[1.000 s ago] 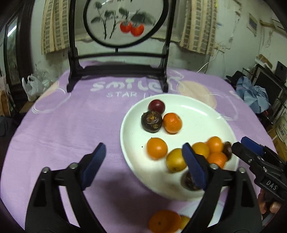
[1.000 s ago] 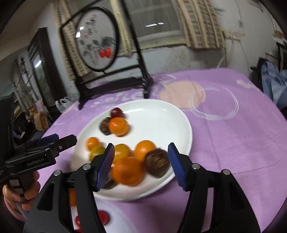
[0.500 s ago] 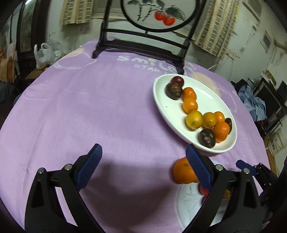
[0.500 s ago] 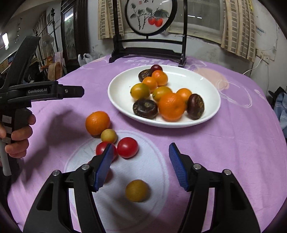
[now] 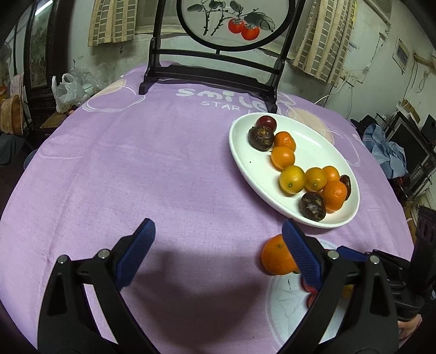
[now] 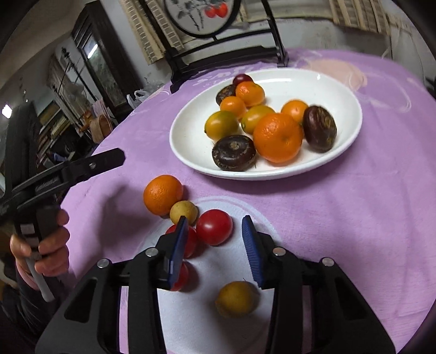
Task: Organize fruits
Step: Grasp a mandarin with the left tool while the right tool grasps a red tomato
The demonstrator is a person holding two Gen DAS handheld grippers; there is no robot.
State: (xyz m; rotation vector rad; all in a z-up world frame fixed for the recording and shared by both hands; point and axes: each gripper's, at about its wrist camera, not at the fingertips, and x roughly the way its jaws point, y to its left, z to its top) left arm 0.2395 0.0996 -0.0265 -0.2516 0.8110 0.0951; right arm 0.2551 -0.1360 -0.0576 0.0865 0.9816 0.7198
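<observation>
Tools, left and right, gape empty; plate holds ten fruits, six lie outside.

A: Bg? Round table w/ purple cloth, white "smile / STAR" print on it.
B: Far edge: black wooden stand w/ round painted screen, red fruit + leaves.
A: Walls?
B: Worn whitish wall, beige checked curtains both sides. Dark cabinet w/ glass at left.
A: Clutter?
B: White plastic bag left, blue cloth heap right. Dim indoor light.
</observation>
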